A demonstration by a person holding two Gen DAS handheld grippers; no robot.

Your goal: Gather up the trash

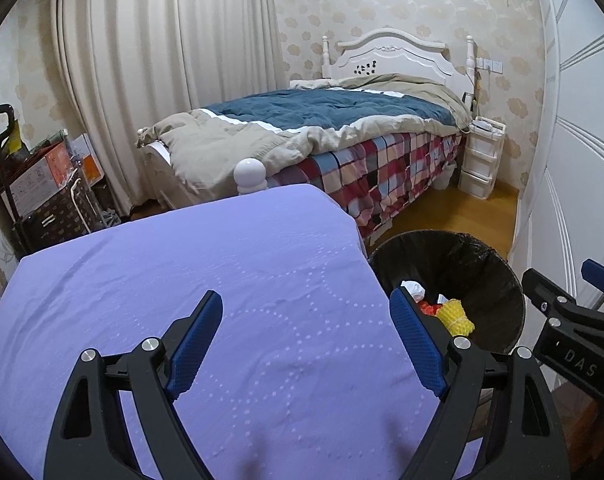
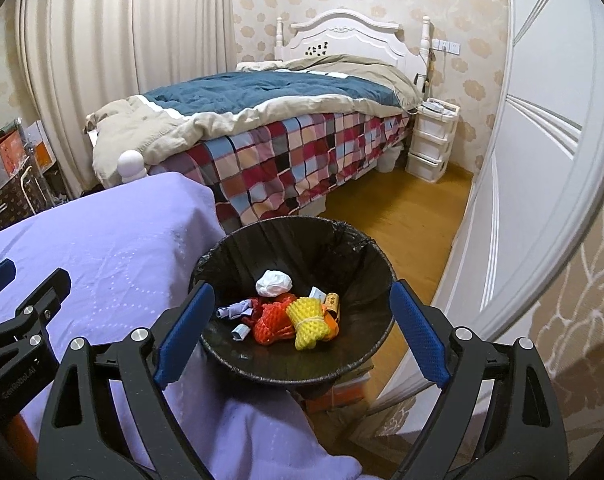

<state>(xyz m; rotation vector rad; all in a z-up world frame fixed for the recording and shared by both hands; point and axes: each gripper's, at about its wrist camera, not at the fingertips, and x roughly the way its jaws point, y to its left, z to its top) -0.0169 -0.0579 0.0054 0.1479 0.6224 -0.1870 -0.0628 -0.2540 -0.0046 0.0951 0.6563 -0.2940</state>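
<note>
Both grippers tilt downward with jaws spread wide and nothing between them. The left gripper [image 1: 306, 340] hangs over the bare purple cloth [image 1: 182, 280]; the right gripper [image 2: 302, 320] hangs above the black-lined bin [image 2: 366, 264] just beside the cloth's edge. The trash lies in the bin: a yellow foam net [image 2: 308, 322], a red foam net [image 2: 272, 322], a white wad [image 2: 274, 283], small scraps. Beyond stand the bed [image 2: 262, 120] and a white drawer unit [image 2: 432, 140].

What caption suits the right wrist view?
Open right tool above a black-lined round trash bin holding yellow foam netting, red netting and crumpled white paper.
</note>
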